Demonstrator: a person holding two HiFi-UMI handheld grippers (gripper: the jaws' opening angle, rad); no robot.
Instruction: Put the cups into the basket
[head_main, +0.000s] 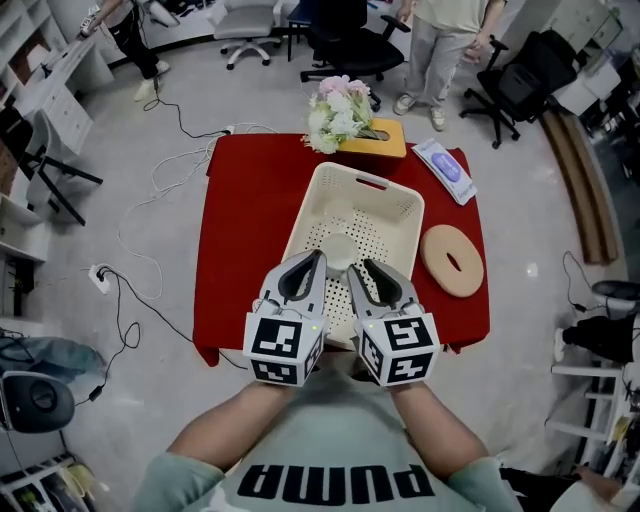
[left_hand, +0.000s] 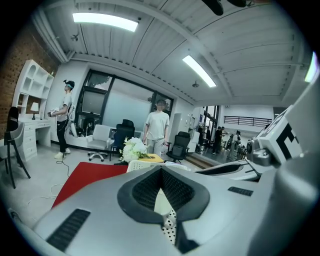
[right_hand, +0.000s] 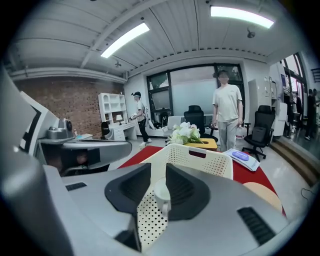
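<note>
White cup (head_main: 340, 250) sits on the holed floor of the cream basket (head_main: 408, 215), mid-frame on the red bench (head_main: 245, 220).

Both grippers hang over the basket's near end with their tips just beside the cup. The left gripper (head_main: 318, 258) has its jaws together on nothing. The right gripper (head_main: 368, 268) has its jaws a narrow slit apart, and the cup shows through the slit, but it looks unclamped to me. Main worry imo: the tips are so close that a small dip or sideways swing could clip the cup and tip it over. Count: one cup, one basket, two grippers. At the top of the frame there's also one flower bunch (head_main: 338, 112), one yellow box (head_main: 385, 140) and one wipes pack (head_main: 445, 170). One round wooden disc (head_main: 452, 260) lies at right. No other cup in sight.
</note>
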